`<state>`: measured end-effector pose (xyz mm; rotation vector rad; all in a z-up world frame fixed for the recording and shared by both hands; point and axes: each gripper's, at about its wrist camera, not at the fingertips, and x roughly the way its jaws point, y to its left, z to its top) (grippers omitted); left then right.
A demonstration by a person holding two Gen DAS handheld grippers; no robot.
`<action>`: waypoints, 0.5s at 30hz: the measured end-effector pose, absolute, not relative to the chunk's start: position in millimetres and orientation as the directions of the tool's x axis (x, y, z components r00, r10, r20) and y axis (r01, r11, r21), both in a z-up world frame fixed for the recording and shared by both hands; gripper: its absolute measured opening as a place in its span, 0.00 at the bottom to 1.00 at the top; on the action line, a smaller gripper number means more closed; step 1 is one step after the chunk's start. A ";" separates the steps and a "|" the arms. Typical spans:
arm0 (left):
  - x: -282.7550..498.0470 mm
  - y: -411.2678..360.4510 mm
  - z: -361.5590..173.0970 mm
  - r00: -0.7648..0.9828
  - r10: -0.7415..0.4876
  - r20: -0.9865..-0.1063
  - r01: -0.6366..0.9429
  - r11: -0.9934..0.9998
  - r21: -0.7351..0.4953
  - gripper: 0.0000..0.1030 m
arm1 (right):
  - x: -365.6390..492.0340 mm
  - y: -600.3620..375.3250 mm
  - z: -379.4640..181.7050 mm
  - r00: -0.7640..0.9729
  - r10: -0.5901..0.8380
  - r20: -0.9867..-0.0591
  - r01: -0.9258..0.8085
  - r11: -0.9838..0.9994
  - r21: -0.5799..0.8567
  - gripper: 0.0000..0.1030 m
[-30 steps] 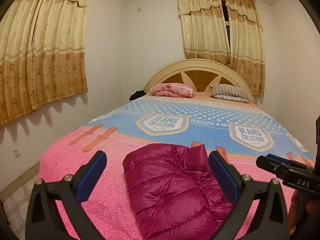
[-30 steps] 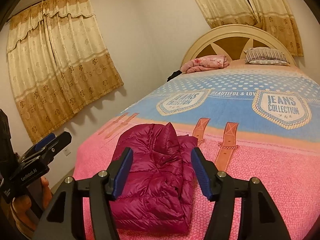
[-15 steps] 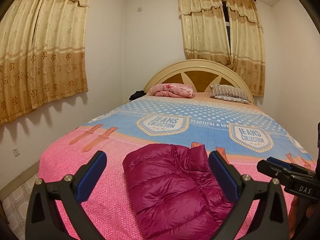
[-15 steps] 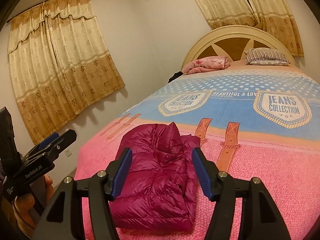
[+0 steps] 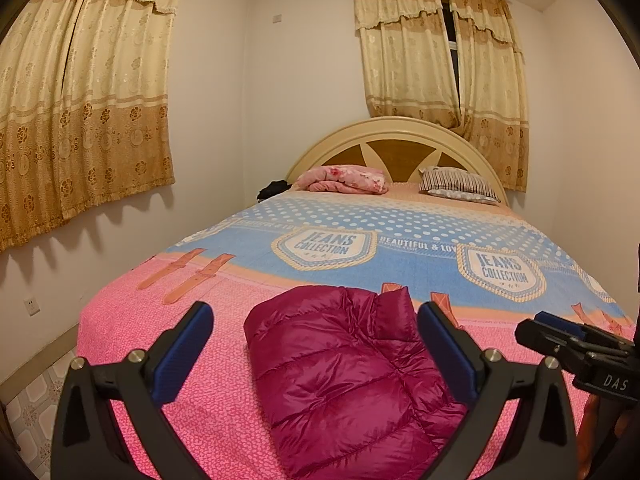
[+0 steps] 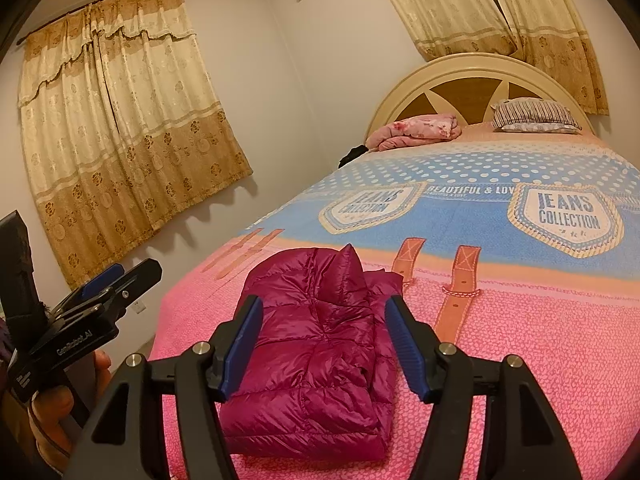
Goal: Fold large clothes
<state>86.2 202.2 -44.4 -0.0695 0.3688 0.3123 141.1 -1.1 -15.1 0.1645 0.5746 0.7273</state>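
A magenta quilted puffer jacket (image 5: 344, 376) lies folded into a compact bundle on the pink near end of the bed; it also shows in the right wrist view (image 6: 316, 352). My left gripper (image 5: 316, 336) is open and empty, held above and short of the jacket. My right gripper (image 6: 322, 328) is open and empty, also above the jacket's near part. Each gripper shows in the other's view: the right one at the right edge (image 5: 576, 344), the left one at the left edge (image 6: 100, 296).
The bed (image 5: 400, 224) has a pink and blue blanket. A pink folded blanket (image 5: 344, 178) and a striped pillow (image 5: 456, 184) lie by the headboard. Walls and curtains (image 5: 80, 100) flank the bed. Tiled floor (image 5: 28, 412) lies at left.
Both grippers have drifted slightly back and up from the jacket. The jacket has not moved. Both grippers stay open.
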 end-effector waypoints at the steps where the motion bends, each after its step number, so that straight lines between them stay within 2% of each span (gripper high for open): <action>1: 85.9 202.3 -44.4 0.886 0.286 -0.364 -0.311 0.950 -0.012 1.00 | 140.6 -0.9 -15.0 0.602 0.669 -0.436 -0.581 0.741 0.336 0.63; 15: 89.4 205.3 -46.8 0.889 0.266 -0.372 -0.292 0.956 -0.015 1.00 | 139.2 -5.4 -12.1 0.619 0.671 -0.408 -0.576 0.741 0.345 0.68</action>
